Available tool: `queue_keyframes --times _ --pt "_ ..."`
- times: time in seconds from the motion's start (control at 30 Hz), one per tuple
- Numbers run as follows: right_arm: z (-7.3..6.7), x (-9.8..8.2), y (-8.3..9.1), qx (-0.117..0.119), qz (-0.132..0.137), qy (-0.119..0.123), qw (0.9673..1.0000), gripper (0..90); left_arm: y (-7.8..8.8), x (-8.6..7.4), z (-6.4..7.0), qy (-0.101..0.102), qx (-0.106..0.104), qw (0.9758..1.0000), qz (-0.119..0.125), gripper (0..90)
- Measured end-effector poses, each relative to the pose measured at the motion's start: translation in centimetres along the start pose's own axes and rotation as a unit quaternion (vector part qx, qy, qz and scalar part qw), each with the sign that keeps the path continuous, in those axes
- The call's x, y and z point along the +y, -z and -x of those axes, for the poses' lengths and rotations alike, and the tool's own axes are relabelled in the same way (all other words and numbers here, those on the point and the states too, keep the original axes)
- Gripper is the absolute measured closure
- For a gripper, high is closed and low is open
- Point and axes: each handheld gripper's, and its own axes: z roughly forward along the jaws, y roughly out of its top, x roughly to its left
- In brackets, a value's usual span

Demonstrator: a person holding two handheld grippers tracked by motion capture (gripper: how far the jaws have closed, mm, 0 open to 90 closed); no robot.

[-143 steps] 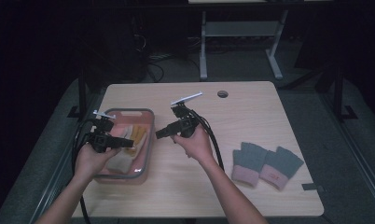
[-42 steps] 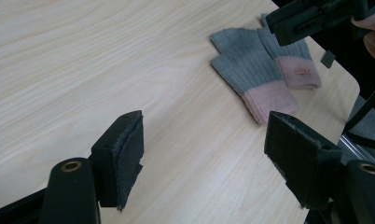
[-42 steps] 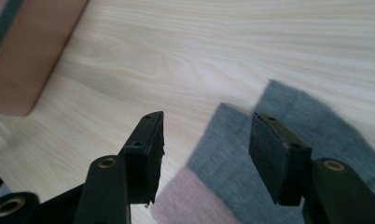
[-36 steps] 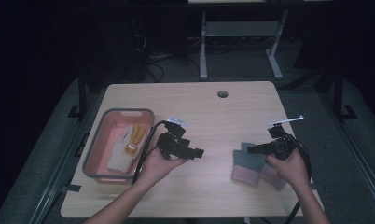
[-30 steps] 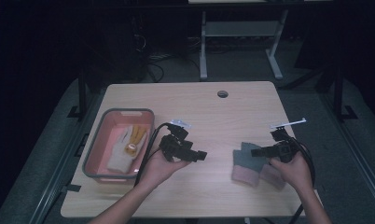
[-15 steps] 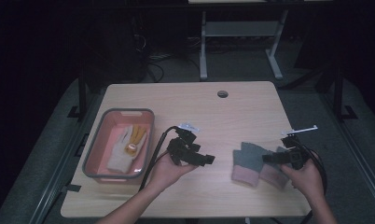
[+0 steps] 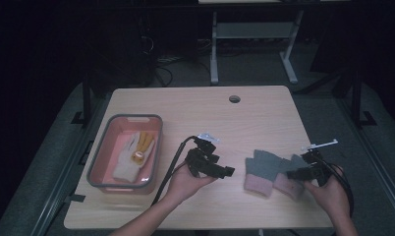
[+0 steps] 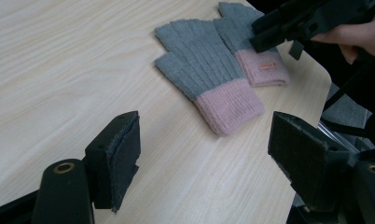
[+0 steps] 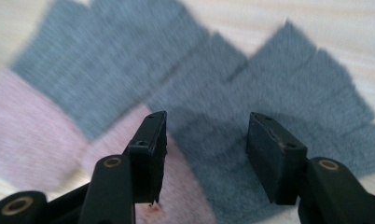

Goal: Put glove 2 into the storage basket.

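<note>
The two grey knitted gloves with pink cuffs (image 7: 271,171) lay at the lower right. The right gripper (image 9: 204,135) hung just above them, jaws apart and closing a little, nothing gripped. The left gripper (image 8: 202,140) stood wide open beside them.

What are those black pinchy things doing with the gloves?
A person holds a gripper in each hand. The right gripper is right over the far one of two grey gloves with pink cuffs, fingers apart. The left gripper is open beside the nearer glove, not touching it. Another glove, white and yellow, lies in the pink bin.
</note>
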Motion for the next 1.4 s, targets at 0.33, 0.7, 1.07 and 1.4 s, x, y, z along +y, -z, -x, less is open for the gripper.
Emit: queue_keyframes --times 0.33,0.7,1.07,1.4 --pt "-0.2 0.0 -0.6 -0.014 -0.007 0.006 0.9999 51.8 -0.3 0.1 0.3 -0.001 -0.003 1.0 0.002 25.5" --pt "-0.9 0.1 -0.7 -0.026 -0.006 0.003 0.9996 70.9 -1.4 0.0 0.9 0.003 -0.013 0.9999 0.0 25.5" --pt "-0.6 0.0 -0.5 -0.004 0.008 -0.001 1.0 79.8 -2.8 -0.1 1.4 0.003 -0.028 0.9996 -0.007 25.9" --pt "-0.3 0.0 1.3 0.017 0.034 -0.006 0.9993 80.5 -2.7 0.0 1.3 0.005 -0.026 0.9996 -0.004 25.9"
